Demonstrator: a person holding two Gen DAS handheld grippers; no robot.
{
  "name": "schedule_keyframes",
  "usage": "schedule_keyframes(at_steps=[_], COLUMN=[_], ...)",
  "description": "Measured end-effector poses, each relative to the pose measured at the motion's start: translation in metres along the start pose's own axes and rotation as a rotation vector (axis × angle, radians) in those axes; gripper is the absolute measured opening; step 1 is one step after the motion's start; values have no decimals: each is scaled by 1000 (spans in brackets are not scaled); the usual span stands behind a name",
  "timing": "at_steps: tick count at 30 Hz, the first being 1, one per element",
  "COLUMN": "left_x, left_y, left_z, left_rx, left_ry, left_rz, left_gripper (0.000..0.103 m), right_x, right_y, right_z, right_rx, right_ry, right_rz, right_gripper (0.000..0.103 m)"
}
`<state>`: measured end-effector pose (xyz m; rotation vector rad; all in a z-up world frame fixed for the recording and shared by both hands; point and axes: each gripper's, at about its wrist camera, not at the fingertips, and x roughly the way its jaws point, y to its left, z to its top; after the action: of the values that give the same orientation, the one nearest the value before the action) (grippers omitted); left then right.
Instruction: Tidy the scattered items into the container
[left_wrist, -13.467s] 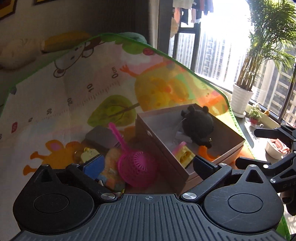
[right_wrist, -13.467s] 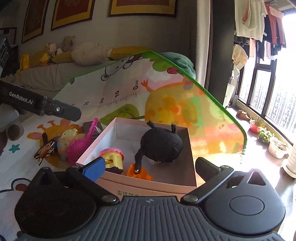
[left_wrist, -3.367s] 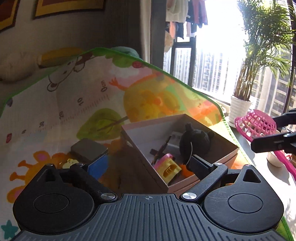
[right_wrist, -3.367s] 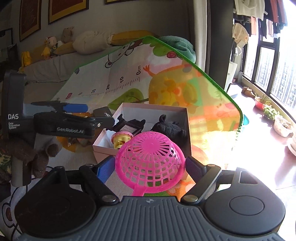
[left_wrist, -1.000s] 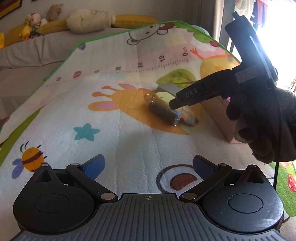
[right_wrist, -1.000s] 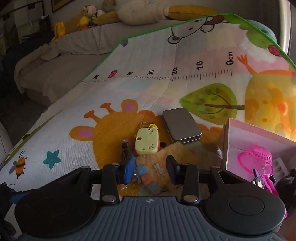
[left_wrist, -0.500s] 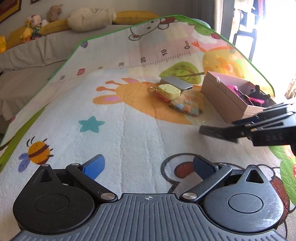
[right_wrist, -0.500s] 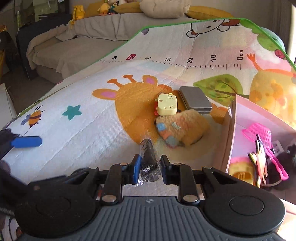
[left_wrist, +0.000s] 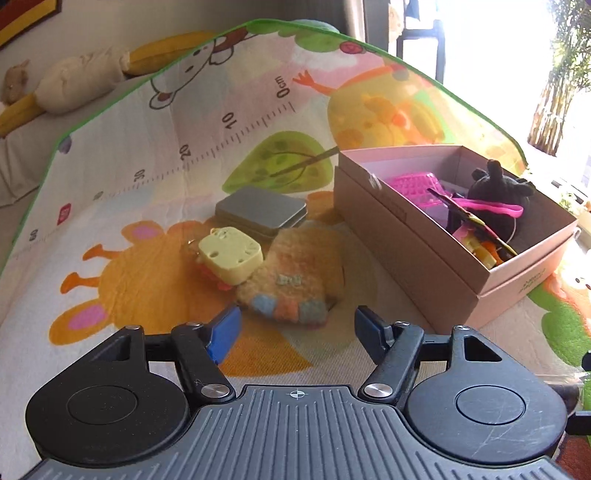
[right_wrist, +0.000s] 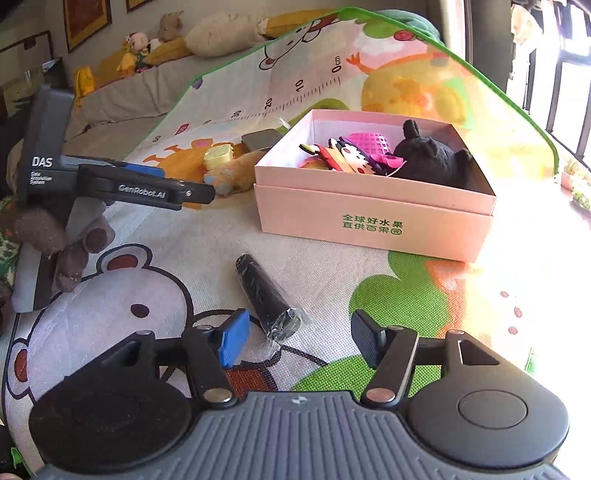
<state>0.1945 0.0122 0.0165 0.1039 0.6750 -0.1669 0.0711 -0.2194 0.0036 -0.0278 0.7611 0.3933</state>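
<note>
The right gripper (right_wrist: 295, 338), jaws just parted, stands over the black wrapped cylinder (right_wrist: 266, 297) lying loose on the play mat (right_wrist: 332, 280), while the left gripper (left_wrist: 297, 328), jaws just narrowed but empty, faces the fuzzy plush toy (left_wrist: 295, 275), short of the pink box (right_wrist: 373, 218).

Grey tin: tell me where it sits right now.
In the left wrist view the grey tin lies flat on the play mat, left of the pink box, just behind the yellow keychain and the fuzzy toy.
</note>
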Motion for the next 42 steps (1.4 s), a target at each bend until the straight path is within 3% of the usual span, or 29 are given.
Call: schedule_keyframes(at_steps=[5, 8, 11, 16, 23, 29, 32, 33, 34, 38, 41, 42], left_x=[33, 42, 40, 19, -51, -100, -110, -111, -111, -108, -107, -106], left_y=[-2, -2, -5, -6, -10, -21, -31, -34, -37, -46, -48, -49], left_z=[12, 13, 13, 3, -46, -84, -95, -99, -102, -106, -106, -106], left_rx=[40, 24, 35, 34, -15, -141, -161, -163, -167, -141, -136, -131], left_ry=[30, 27, 17, 28, 68, 84, 55, 43, 30, 0, 1, 1], left_rz=[16, 18, 21, 1, -3, -12, -31, -28, -21, 1, 13, 20], left_gripper=[83, 79, 62, 47, 45, 55, 79, 92, 96, 100, 102, 102], right_x=[2, 5, 8, 11, 12, 12, 12, 12, 13, 13, 12, 11], right_y=[-9, -2, 1, 3, 9, 11, 11, 13, 14, 5, -8, -12], right_z=[-15, -15, -14, -14, -15, -16, -14, -14, -13, -9, -6, -6], right_rx=[100, 63, 45, 32, 6, -6, -15, -38, -69, -186, -189, -172], right_ry=[-65, -70, -59, -50, -46, -43, -34, -28, -25, -83, -131, -138], right_rz=[31, 24, 36, 45, 11, 0, -9, -25, -45, -260, -455, -482], right_gripper=[74, 83, 91, 96, 96, 96, 96, 96, 96, 96, 96, 96])
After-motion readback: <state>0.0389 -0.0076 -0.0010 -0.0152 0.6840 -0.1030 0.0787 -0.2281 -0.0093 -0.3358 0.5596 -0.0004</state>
